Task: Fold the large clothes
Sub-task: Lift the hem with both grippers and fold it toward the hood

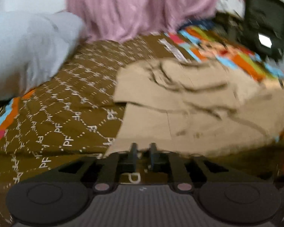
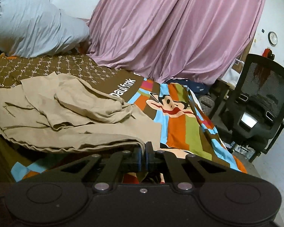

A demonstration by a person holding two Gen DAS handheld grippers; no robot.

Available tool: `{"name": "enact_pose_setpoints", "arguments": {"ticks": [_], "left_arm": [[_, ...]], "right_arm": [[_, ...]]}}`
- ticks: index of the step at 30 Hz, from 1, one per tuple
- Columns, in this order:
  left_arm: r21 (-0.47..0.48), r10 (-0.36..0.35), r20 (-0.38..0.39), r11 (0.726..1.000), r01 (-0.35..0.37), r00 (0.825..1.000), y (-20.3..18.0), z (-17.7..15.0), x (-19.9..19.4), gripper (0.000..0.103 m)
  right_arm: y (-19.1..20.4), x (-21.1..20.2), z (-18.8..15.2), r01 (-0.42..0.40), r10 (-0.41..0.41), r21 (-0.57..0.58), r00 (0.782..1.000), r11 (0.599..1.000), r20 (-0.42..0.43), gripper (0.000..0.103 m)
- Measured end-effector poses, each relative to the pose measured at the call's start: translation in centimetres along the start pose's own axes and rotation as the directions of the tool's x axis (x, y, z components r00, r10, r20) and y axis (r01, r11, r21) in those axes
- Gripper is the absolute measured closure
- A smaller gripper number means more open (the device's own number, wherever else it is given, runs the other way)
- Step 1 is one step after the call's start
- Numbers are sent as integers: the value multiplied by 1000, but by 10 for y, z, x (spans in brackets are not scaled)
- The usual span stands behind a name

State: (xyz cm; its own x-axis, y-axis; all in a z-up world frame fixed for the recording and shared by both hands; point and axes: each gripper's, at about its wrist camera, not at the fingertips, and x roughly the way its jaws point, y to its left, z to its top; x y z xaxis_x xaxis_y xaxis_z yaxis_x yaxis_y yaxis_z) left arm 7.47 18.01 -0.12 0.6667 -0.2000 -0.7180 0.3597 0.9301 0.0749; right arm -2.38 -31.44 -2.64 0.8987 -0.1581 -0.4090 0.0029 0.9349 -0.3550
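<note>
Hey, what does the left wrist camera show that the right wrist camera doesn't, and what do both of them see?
Only the left wrist view shows the left gripper, its jaws apart at the edge of the beige zip-up jacket, nothing visibly pinched between them.

Only the right wrist view shows the right gripper shut on the jacket's hem, the cartoon monkey face on the striped part of the bedspread, and a round wall clock.

Both show the jacket, the brown patterned bedspread, the pink curtain, the pale blue pillow and the black mesh office chair.
</note>
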Motion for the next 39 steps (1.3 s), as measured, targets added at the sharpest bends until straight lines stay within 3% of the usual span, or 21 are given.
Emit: {"name": "enact_pose_setpoints", "arguments": {"ticks": [2, 6, 10, 13, 14, 16, 17, 18, 21, 26, 31, 35, 39], "left_arm": [[82, 25, -10, 996, -24, 1000, -11, -4, 3, 53], [204, 77, -29, 977, -69, 997, -22, -4, 11, 43], [267, 152, -29, 954, -139, 988, -26, 1, 26, 43], [263, 139, -35, 957, -125, 990, -20, 7, 34, 44], [263, 132, -36, 958, -118, 991, -18, 9, 36, 48], [266, 116, -33, 959, -103, 993, -17, 11, 39, 66], [263, 128, -29, 958, -115, 991, -17, 11, 41, 84], [255, 128, -23, 960, -118, 992, -17, 12, 42, 91], [184, 131, 56, 973, -140, 990, -21, 15, 32, 95], [89, 198, 205, 971, -220, 958, -32, 23, 0, 98], [-35, 168, 256, 986, -165, 952, -29, 34, -41, 98], [-29, 145, 295, 989, -142, 945, -35, 42, -71, 98], [-10, 133, 282, 991, -136, 950, -37, 51, -65, 98]], "right_arm": [[1, 1, -1, 3, -3, 3, 1000, 1000, -6, 99], [1, 4, -1, 3, -3, 12, 1000, 1000, -16, 99], [1, 3, -1, 3, -3, 16, 1000, 1000, -17, 99], [1, 4, -2, 3, -3, 18, 1000, 1000, -20, 99], [1, 4, -2, 4, -3, 19, 1000, 1000, -19, 99], [0, 4, -2, 6, -5, 21, 1000, 1000, -19, 99], [0, 5, -2, 7, -6, 26, 1000, 1000, -19, 99], [0, 6, -2, 7, -7, 35, 1000, 999, -20, 99], [-1, 10, -4, 12, -10, 77, 1000, 997, -25, 99], [-10, 12, -4, 35, -35, 176, 999, 984, -5, 100], [-12, -2, 1, 59, -72, 177, 995, 982, 64, 100], [-24, -22, 12, 87, -113, 207, 987, 975, 115, 101], [-37, -40, 23, 112, -150, 223, 975, 968, 162, 101]]}}
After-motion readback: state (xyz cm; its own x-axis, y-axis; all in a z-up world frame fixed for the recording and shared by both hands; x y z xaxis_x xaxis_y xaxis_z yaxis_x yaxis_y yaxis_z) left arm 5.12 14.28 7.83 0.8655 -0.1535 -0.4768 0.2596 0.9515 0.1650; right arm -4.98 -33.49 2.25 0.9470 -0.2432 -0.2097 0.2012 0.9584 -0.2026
